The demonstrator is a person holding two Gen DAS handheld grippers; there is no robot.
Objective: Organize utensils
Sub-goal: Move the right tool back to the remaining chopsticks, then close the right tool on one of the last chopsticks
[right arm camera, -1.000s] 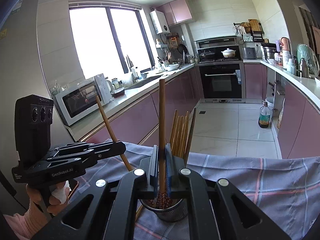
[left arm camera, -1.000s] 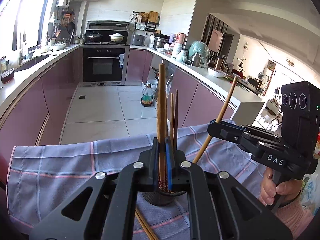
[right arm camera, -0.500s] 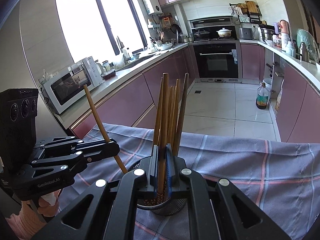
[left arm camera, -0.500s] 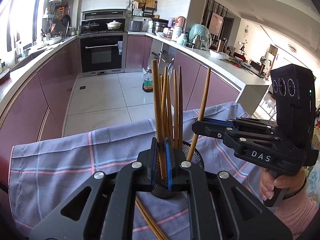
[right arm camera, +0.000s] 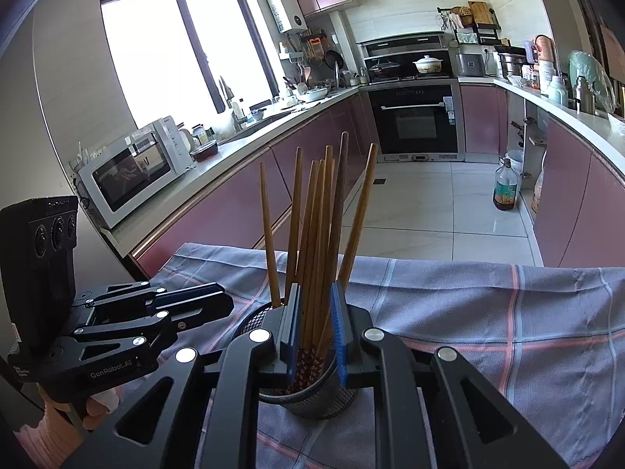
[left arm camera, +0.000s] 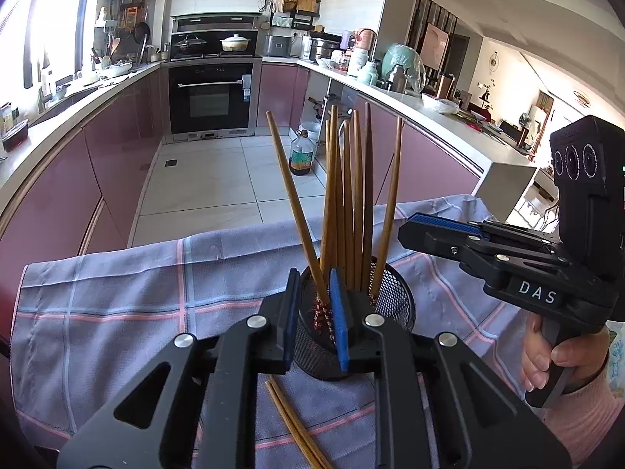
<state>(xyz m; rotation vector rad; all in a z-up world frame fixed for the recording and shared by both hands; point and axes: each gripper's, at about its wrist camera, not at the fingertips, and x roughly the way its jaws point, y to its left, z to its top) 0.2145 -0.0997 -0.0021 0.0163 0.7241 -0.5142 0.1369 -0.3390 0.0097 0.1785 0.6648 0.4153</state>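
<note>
Chopsticks [left arm camera: 347,195] stand in the mesh holder [left arm camera: 390,301] because your left gripper [left arm camera: 316,312] and right gripper [right arm camera: 316,336] have their fingers apart, holding nothing.

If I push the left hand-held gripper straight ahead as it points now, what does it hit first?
Probably the chopsticks standing in the mesh holder: the open left hand-held gripper already has one leaning chopstick between its fingers, with the holder's rim just beyond. Depth is uncertain.

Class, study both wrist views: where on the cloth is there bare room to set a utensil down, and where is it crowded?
Bare: cloth left of the mesh holder, and the wide stretch right of it. Crowded: around the holder, with both grippers close, and the loose chopsticks in front.
</note>
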